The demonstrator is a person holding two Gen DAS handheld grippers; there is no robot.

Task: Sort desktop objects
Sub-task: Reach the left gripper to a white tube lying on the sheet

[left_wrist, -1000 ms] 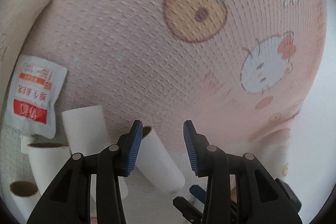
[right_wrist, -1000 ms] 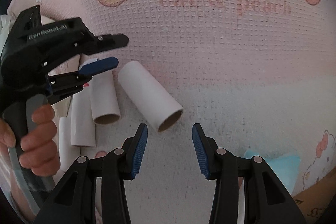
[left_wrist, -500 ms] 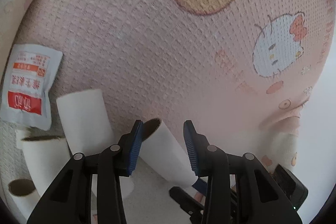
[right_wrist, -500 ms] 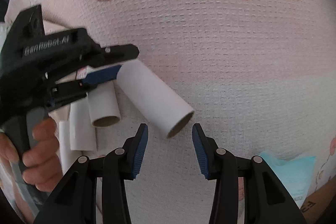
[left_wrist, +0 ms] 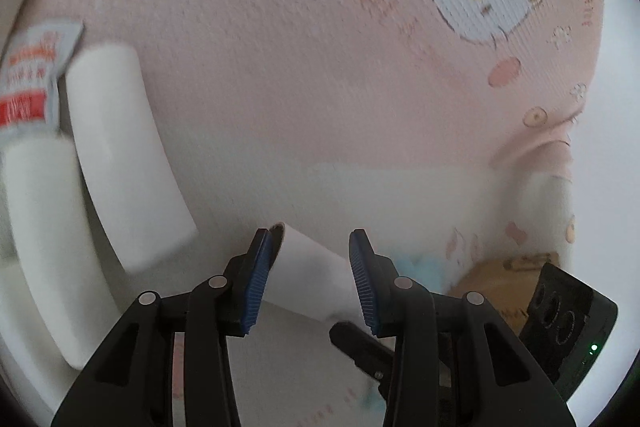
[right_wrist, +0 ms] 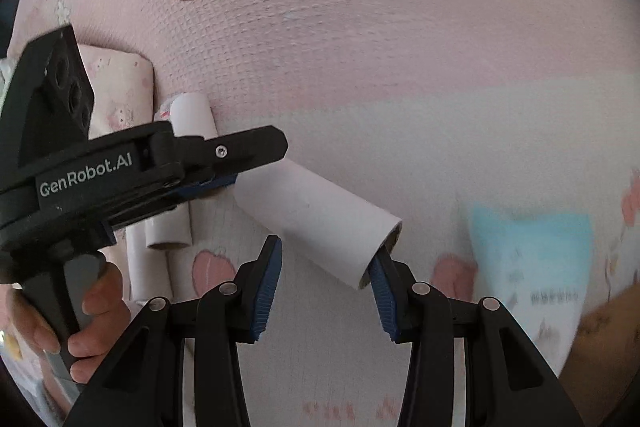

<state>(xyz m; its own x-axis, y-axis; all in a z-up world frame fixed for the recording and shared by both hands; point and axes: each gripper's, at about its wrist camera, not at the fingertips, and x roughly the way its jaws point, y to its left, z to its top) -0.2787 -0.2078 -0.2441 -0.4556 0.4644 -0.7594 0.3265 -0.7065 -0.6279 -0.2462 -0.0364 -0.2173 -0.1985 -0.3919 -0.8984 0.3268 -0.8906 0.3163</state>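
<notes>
A white cardboard tube (right_wrist: 320, 223) lies across a pink cartoon-print cloth (right_wrist: 360, 47). My left gripper (left_wrist: 311, 277) is open, its jaws on either side of one end of the tube (left_wrist: 308, 267). My right gripper (right_wrist: 326, 287) is open, with the tube's other open end between its jaws. The left gripper's black body (right_wrist: 100, 179) shows in the right wrist view, held by a hand. The right gripper's body (left_wrist: 568, 319) shows at lower right in the left wrist view.
Other white tubes (left_wrist: 120, 163) lie at the left, also seen behind the left gripper (right_wrist: 176, 219). A sachet with red print (left_wrist: 32, 75) lies at far left. A light blue packet (right_wrist: 528, 251) lies at right, a brown cardboard piece (left_wrist: 504, 279) beside it.
Both grippers moved in on the tube. Its ends now sit between their open jaws, and it looks raised and closer to both cameras.
</notes>
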